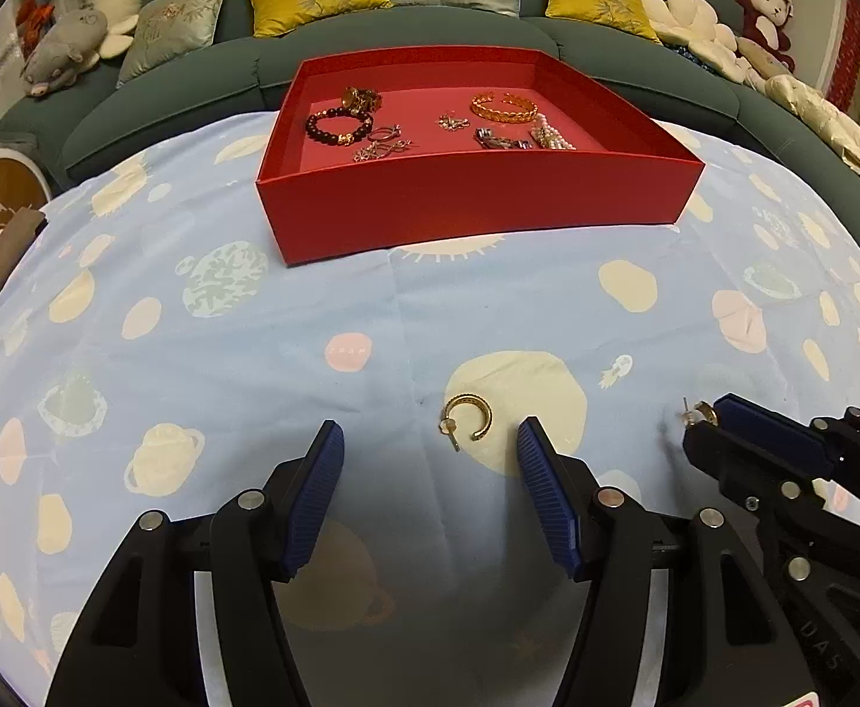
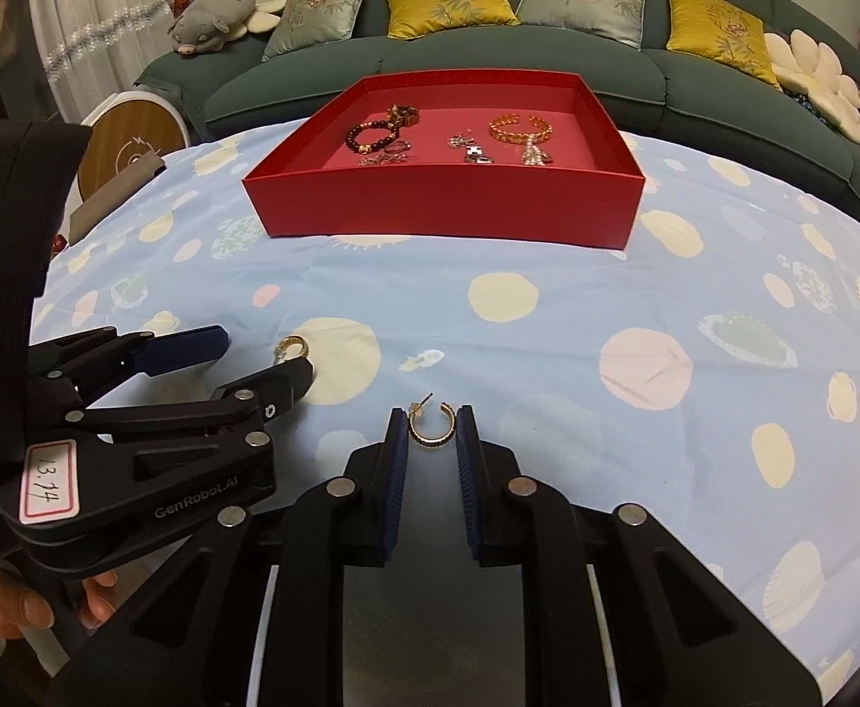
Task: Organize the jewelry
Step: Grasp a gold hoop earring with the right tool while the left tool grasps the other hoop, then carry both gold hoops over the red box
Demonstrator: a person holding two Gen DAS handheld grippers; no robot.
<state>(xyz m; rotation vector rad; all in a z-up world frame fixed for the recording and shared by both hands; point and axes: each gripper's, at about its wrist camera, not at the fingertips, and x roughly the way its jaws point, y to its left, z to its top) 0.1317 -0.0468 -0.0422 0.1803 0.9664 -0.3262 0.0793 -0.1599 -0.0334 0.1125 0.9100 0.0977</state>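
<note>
Two gold hoop earrings lie on the blue patterned cloth. One earring (image 1: 467,419) lies between my left gripper's (image 1: 430,442) wide-open fingers, near the right one; it also shows in the right wrist view (image 2: 291,347). The other earring (image 2: 430,425) sits between my right gripper's (image 2: 432,421) narrowly open pads, close to both; whether they touch it is unclear. It shows in the left wrist view (image 1: 698,411) at the right gripper's tip (image 1: 715,421). A red tray (image 1: 471,206) (image 2: 447,206) at the far side holds bracelets, earrings and other jewelry.
A green sofa (image 2: 489,59) with yellow and grey cushions and plush toys runs behind the table. A round white and wood device (image 2: 129,147) stands at the far left. A person's hand (image 2: 23,601) holds the left gripper.
</note>
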